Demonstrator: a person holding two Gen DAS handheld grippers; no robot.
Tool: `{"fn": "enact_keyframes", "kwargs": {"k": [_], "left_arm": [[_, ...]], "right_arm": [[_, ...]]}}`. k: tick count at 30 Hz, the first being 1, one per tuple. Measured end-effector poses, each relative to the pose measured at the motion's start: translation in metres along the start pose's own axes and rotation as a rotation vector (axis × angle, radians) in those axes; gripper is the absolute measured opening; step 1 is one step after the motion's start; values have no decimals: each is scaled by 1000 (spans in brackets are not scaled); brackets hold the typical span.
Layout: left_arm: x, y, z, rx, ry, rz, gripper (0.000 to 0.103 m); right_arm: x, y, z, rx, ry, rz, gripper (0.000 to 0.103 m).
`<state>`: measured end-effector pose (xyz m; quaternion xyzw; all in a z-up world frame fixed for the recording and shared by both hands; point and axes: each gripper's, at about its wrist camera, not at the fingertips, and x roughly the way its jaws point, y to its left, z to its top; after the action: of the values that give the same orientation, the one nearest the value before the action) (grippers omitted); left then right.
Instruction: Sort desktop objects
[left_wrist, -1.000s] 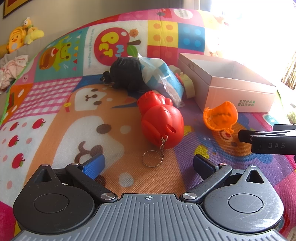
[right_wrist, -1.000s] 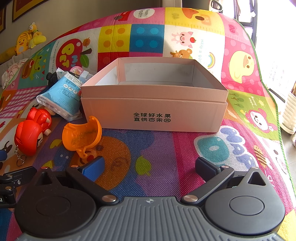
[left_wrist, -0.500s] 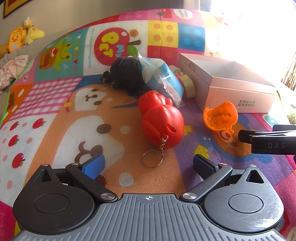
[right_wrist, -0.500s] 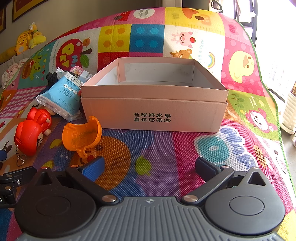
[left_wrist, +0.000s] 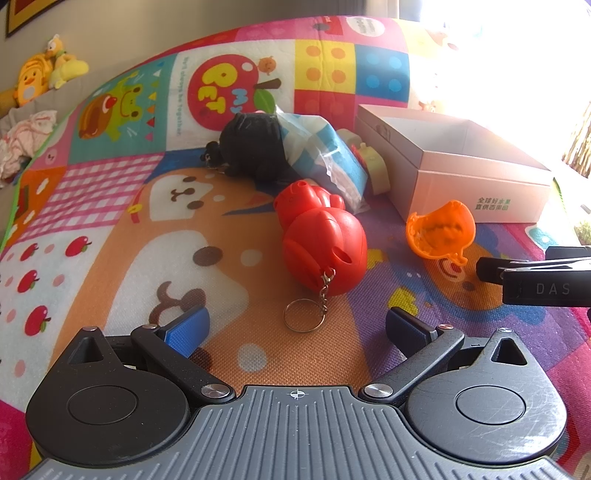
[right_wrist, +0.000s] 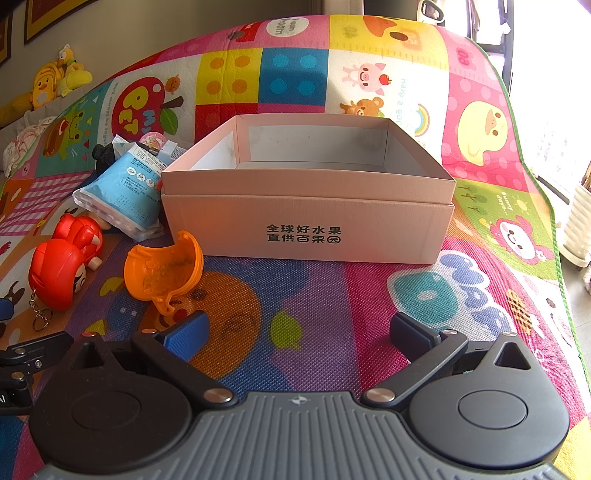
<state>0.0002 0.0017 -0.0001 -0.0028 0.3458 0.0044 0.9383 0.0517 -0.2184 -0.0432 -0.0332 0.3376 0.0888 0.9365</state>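
Observation:
A red toy figure (left_wrist: 321, 240) with a keyring (left_wrist: 303, 319) lies on the play mat just ahead of my left gripper (left_wrist: 297, 330), which is open and holds nothing. An orange plastic shell (left_wrist: 439, 230) lies to its right, near an open pink cardboard box (left_wrist: 472, 184). Behind the red toy sit a black plush (left_wrist: 255, 149) and a blue-and-white packet (left_wrist: 325, 155). In the right wrist view my right gripper (right_wrist: 297, 332) is open and empty, facing the pink box (right_wrist: 306, 225), with the orange shell (right_wrist: 162, 271) and red toy (right_wrist: 61, 269) to its left.
A colourful play mat (right_wrist: 369, 295) covers the surface; its right edge drops off beside a white ribbed pot (right_wrist: 580, 229). Yellow plush toys (left_wrist: 40, 77) and crumpled cloth (left_wrist: 22, 140) lie at the far left. The other gripper's black body (left_wrist: 543, 282) juts in at the right.

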Motion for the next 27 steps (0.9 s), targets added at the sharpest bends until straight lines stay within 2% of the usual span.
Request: {"fn": "enact_keyframes", "kwargs": {"k": [23, 27], "left_arm": [[0, 1, 2, -6, 30, 3, 103], [0, 2, 3, -7, 30, 2, 103]], "right_arm": [[4, 3, 2, 3, 5, -3, 103], [-3, -8, 7, -26, 74, 45, 103]]}}
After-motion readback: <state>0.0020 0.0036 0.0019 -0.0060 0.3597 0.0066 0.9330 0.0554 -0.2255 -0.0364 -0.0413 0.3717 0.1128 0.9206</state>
